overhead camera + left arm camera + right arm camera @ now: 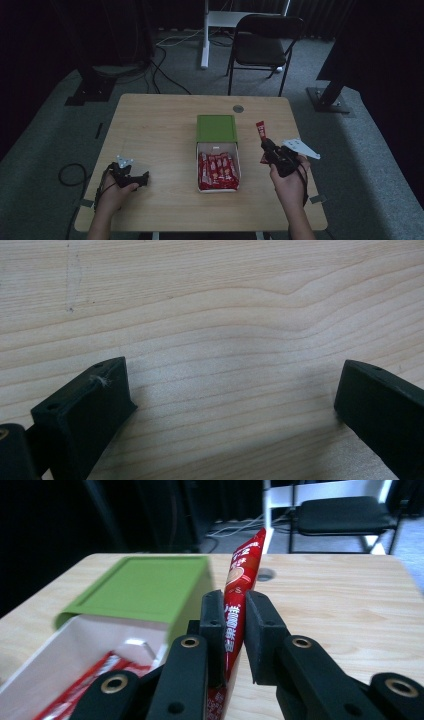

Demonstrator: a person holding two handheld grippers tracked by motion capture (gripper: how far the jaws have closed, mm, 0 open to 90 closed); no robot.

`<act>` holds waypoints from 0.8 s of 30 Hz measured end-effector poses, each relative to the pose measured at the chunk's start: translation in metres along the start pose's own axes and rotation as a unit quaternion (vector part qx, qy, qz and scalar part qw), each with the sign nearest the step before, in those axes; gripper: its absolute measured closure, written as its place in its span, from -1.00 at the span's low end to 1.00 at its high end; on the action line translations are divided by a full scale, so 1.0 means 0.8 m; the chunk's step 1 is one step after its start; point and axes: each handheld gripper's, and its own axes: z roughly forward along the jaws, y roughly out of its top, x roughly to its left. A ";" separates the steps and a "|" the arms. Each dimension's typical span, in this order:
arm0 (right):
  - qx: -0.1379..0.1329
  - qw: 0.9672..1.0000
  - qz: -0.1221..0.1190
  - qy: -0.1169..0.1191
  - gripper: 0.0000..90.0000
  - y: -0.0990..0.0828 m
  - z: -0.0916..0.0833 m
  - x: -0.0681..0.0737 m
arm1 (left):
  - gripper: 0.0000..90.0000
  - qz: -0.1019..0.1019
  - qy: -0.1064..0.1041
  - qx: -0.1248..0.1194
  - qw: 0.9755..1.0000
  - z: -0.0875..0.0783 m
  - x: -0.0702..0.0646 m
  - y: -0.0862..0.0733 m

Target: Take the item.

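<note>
right gripper (235, 630) clenched on a slim red foil snack stick (244, 575), right of the white sliding box (218, 146) with green sleeve; thin grip, so the stick may twist loose; left gripper (235, 405) released, idle on the table.

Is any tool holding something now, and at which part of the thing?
The right tool grips a red sachet near its lower middle, its upper end standing free above the jaws. The left tool is open over the table, holding nothing.

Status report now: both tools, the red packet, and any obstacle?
Right tool shut on red packet, beside white box. Left tool open on table. Nothing in the way.
</note>
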 end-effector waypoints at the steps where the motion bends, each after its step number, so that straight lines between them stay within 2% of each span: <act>1: 0.001 1.000 0.002 -0.005 0.76 -0.001 -0.001 -0.004 | -0.95 0.000 0.000 0.000 1.000 0.000 0.000 0.000; 5: 0.000 1.000 0.014 -0.019 0.76 -0.007 -0.005 -0.025 | -0.95 0.000 0.000 0.000 1.000 0.000 0.000 0.000; 8: 0.004 0.999 0.018 -0.039 0.76 -0.013 -0.007 -0.041 | -0.95 0.000 0.000 0.000 1.000 0.000 0.000 0.000; 18: 0.015 0.995 0.030 -0.092 0.76 -0.034 -0.012 -0.090 | -0.95 0.000 0.000 0.000 1.000 0.000 0.000 0.000; 24: 0.021 0.993 0.036 -0.106 0.76 -0.047 -0.012 -0.109 | -0.95 0.000 0.000 0.000 1.000 0.000 0.000 0.000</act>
